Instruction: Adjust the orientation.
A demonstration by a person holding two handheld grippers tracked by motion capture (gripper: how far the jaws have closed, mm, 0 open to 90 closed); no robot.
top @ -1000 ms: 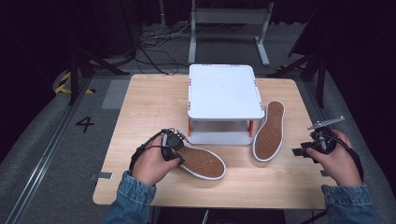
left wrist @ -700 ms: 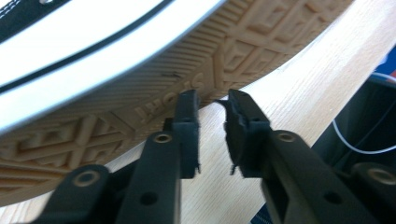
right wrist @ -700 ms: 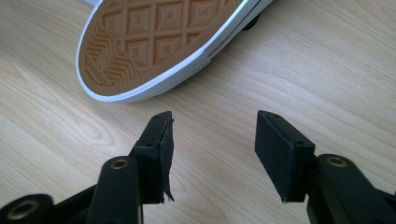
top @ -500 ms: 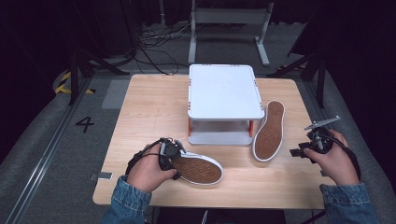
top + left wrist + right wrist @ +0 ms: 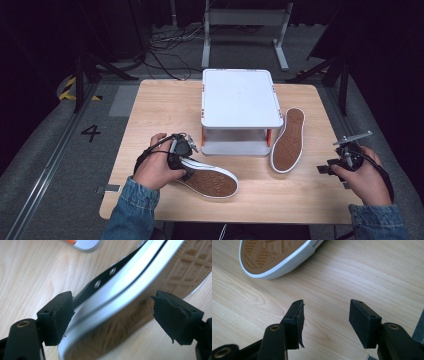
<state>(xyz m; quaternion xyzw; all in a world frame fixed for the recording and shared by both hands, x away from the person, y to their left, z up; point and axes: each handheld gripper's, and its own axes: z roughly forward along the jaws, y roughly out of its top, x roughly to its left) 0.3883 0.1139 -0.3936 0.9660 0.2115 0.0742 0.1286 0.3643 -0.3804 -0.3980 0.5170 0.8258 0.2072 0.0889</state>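
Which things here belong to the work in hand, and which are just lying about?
In the job:
- near shoe, sole up, between the open left tongs, which have just been opening
- second shoe, sole up
- white two-tier rack
- right tongs, open over bare wood

Lying about:
- metal stand behind the table
- floor cables

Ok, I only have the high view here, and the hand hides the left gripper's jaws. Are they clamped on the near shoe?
Observer: No. The left gripper has just been opening. The near shoe lies sole-edge between its jaws, with one pad standing clear of it.
Operator: And the right gripper's jaws?
Observer: The right gripper is open with nothing between its jaws. It is over bare table, short of the other shoe.
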